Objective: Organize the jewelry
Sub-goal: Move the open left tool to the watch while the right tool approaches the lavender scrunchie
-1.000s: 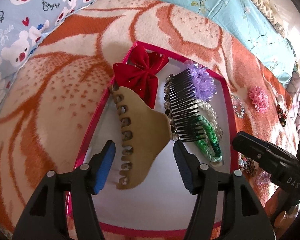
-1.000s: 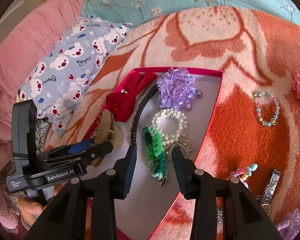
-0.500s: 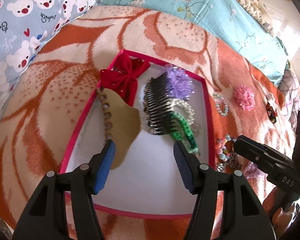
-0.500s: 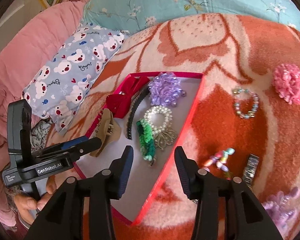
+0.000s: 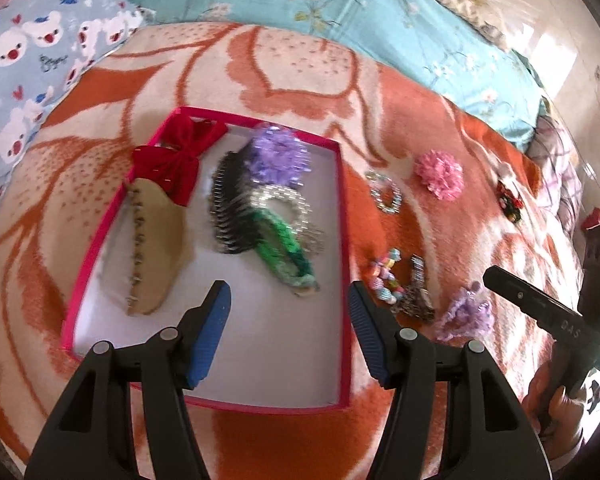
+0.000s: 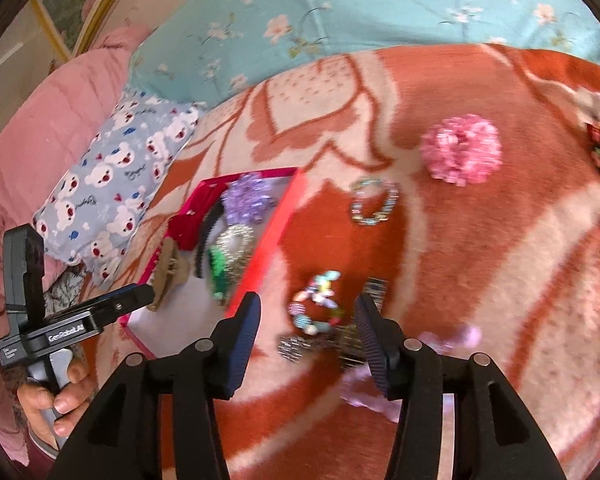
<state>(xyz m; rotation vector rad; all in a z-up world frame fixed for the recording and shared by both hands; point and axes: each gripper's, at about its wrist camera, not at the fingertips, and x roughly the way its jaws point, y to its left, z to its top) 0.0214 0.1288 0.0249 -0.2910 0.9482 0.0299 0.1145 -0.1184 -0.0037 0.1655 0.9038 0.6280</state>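
Note:
A pink-rimmed box (image 5: 342, 240) (image 6: 268, 240) lies on the blanket. It holds a tan claw clip (image 5: 156, 240), a red bow (image 5: 176, 160), a black comb (image 5: 230, 204), a purple scrunchie (image 5: 280, 156), a pearl bracelet (image 5: 288, 200) and a green braided band (image 5: 288, 256). My left gripper (image 5: 290, 332) is open and empty above the box's near half. My right gripper (image 6: 306, 344) is open and empty above a colourful bead bracelet (image 6: 316, 304) and a metal watch (image 6: 340, 340) on the blanket.
Loose on the blanket right of the box are a beaded bracelet (image 6: 374, 200), a pink scrunchie (image 6: 460, 150), a lilac scrunchie (image 5: 466, 314) and a dark red clip (image 5: 510, 200). A bear-print pillow (image 6: 116, 184) lies left, a teal flowered quilt (image 5: 340, 12) behind.
Both grippers have pulled back and shifted right. The left one has drawn away from the claw clip; the right one has moved from over the box to over the loose bracelet and watch.

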